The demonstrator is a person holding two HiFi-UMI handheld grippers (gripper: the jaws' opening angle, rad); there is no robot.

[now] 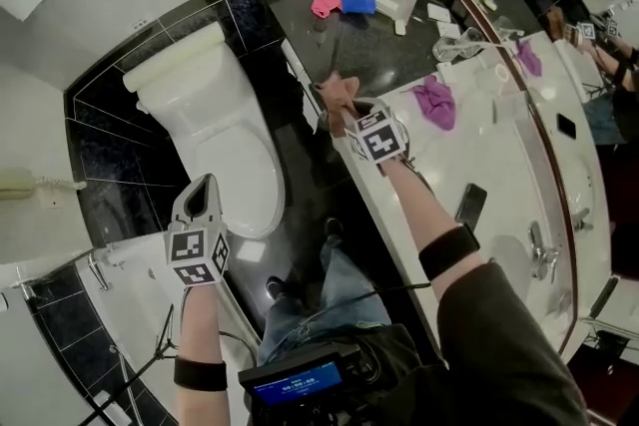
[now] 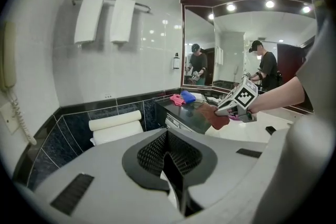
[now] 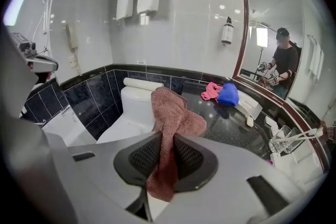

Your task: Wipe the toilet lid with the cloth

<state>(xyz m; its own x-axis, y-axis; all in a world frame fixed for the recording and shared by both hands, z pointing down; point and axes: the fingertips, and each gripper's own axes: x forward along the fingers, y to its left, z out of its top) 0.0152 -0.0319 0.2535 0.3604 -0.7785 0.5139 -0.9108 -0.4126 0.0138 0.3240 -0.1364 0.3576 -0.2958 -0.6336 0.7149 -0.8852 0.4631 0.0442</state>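
Bathroom: cloth is picked up, wipe not started.
We have the right gripper clamped on the brown cloth by the counter; the left gripper is closed and empty. Next we carry the cloth to the toilet lid and press it flat.

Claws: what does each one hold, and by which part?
Right claw: brown cloth, pinched partway along its bunched length. Left claw: shut, empty.

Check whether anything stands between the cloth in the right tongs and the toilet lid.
Nothing visible does. The right tongs grip the brown cloth, and the closed toilet lid is bare on the side facing it. The shut left tongs overlap only the lid's lower-left edge in the head view.
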